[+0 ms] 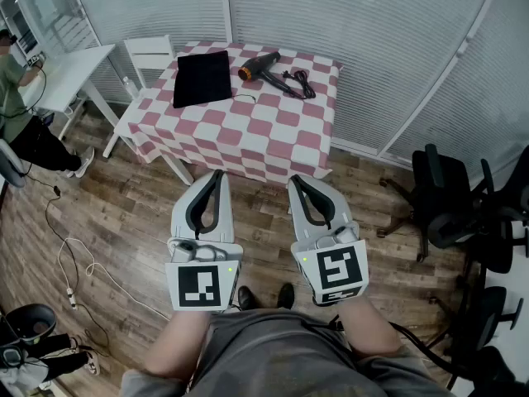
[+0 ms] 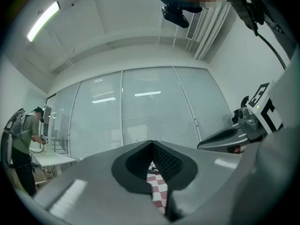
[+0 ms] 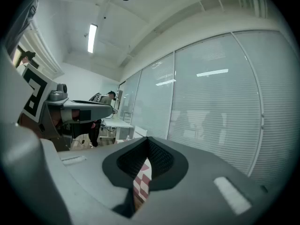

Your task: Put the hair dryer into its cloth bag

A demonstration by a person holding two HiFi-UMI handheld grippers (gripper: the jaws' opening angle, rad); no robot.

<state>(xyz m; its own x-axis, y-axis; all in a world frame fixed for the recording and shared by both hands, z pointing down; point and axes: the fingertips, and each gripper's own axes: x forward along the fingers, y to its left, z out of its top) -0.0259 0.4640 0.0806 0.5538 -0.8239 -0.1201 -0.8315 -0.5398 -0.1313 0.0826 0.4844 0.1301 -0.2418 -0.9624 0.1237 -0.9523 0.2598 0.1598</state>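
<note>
A wood-plank floor (image 1: 124, 222) filled most of the head view, edged at the far side by a glass wall (image 1: 372, 40) with closed blinds. Against that wall stood a table (image 1: 248, 131) under a red-and-white checked cloth. Black office chairs (image 1: 450, 205) were grouped at the right, and a white desk (image 1: 66, 69) and a white chair (image 1: 149, 52) stood at the left, where a second person (image 1: 16, 98) was bent over the desk.

Nearer the camera, well apart from the table, the left gripper (image 1: 215, 175) and the right gripper (image 1: 294, 180) were held side by side, roughly level, both pointing toward the table. In the left gripper view the left gripper's (image 2: 151, 143) jaws were pressed together at the tips with nothing between them; only a sliver of checked cloth showed through the slit lower down. The right gripper view showed the right gripper (image 3: 147, 139) the same way, tips together and empty.

The cloth bag (image 1: 202, 77), black and flat, lay on the far left part of the table. Just to its right, near the far edge, lay the hair dryer (image 1: 258, 66), black with an orange nozzle end facing the bag, apart from it. Its black cord (image 1: 299, 85) was bundled beside the handle
</note>
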